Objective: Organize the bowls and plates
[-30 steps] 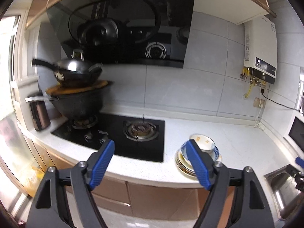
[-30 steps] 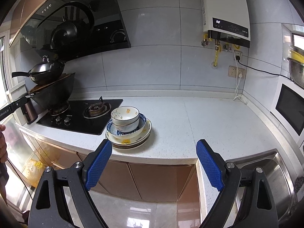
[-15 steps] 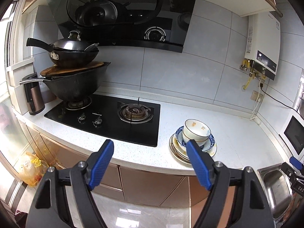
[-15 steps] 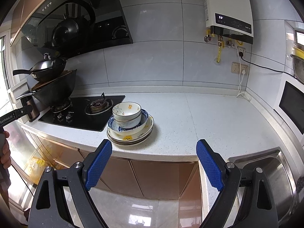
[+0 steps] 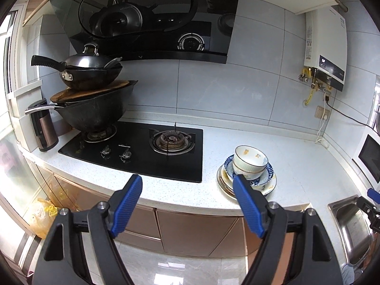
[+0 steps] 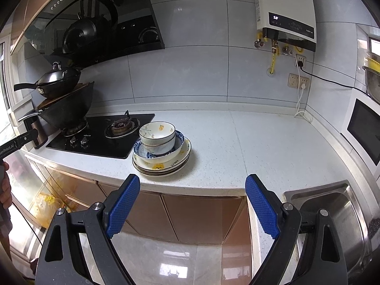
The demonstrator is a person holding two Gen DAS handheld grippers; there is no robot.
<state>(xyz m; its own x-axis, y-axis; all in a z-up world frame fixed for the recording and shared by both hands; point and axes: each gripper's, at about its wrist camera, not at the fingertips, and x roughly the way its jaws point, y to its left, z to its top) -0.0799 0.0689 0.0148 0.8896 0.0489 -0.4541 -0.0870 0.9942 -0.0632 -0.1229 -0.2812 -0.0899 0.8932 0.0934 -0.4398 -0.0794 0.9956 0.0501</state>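
A stack of dishes sits on the white counter right of the stove: a white bowl with yellow flowers [image 6: 158, 134] on top, a blue-patterned bowl [image 6: 163, 155] under it, and several plates [image 6: 163, 167] below. The same white bowl [image 5: 249, 160] and plates [image 5: 268, 186] show in the left wrist view. My left gripper [image 5: 187, 186] is open and empty, held off the counter's front edge, its right finger overlapping the stack's near side. My right gripper [image 6: 192, 188] is open and empty, in front of the counter edge, right of the stack.
A black gas stove [image 5: 142, 149] holds stacked woks [image 5: 92, 109] at left, with a brown kettle [image 5: 44, 130] beside it. A steel sink [image 6: 332, 216] lies at right, a microwave [image 6: 364, 133] against the right wall. A water heater [image 6: 285, 9] and sockets hang above the counter [image 6: 249, 147].
Both grippers have moved closer to the counter; the dish stack looks larger in both views. The left view has steadied and tilted down slightly. Both grippers stay open.
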